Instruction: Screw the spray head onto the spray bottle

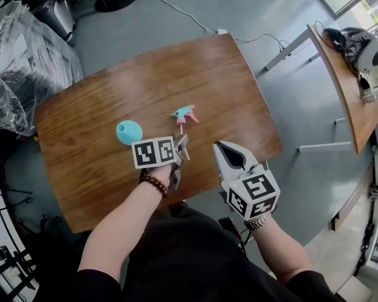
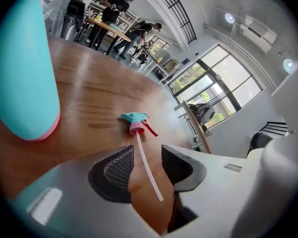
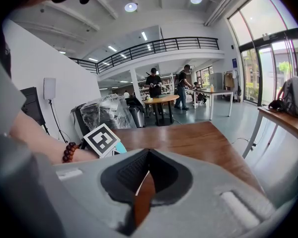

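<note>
The teal-and-pink plastic spray head (image 1: 184, 114), with its red trigger and thin white dip tube, lies on its side near the middle of the brown wooden desk (image 1: 195, 68), and the rounded teal spray bottle (image 1: 129, 132) stands apart from it on the person's left. The left tongs (image 2: 146, 157) are spread just short of the head, the white tube showing in the gap between the pads with neither pad pressing on it. The right tongs (image 3: 146, 155) hover over the desk's near edge, pressed together and empty.
</note>
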The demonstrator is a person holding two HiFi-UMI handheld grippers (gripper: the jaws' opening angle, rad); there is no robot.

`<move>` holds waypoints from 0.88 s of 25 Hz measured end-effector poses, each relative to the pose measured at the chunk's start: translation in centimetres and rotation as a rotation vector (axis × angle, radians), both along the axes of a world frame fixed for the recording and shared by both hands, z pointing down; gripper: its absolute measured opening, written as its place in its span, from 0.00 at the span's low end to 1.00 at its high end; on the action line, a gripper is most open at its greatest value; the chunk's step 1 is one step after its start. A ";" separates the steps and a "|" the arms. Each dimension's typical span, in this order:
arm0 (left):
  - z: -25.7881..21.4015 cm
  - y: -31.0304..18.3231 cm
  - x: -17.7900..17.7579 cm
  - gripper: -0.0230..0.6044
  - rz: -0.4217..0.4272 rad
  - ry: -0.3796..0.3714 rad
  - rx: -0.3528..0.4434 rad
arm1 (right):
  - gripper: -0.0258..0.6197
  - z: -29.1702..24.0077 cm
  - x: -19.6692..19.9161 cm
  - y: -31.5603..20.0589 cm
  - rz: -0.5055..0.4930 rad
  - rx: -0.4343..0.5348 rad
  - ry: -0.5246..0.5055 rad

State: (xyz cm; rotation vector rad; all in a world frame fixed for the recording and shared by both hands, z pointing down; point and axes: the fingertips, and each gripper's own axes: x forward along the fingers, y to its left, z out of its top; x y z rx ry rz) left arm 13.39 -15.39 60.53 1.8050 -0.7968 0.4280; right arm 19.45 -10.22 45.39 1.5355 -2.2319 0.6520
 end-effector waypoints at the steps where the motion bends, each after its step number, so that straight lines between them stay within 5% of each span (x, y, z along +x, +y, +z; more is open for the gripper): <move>1: 0.2 -0.1 0.1 0.33 -0.001 0.002 -0.005 | 0.03 0.1 0.0 0.0 0.002 -0.003 -0.001; 14: 0.3 -1.8 0.0 0.34 0.017 -0.061 0.061 | 0.03 2.9 0.6 -3.2 -0.101 -0.061 0.095; 22: -0.5 -2.3 0.0 0.34 0.022 -0.067 0.091 | 0.15 8.3 0.6 -5.8 -0.183 -0.155 0.191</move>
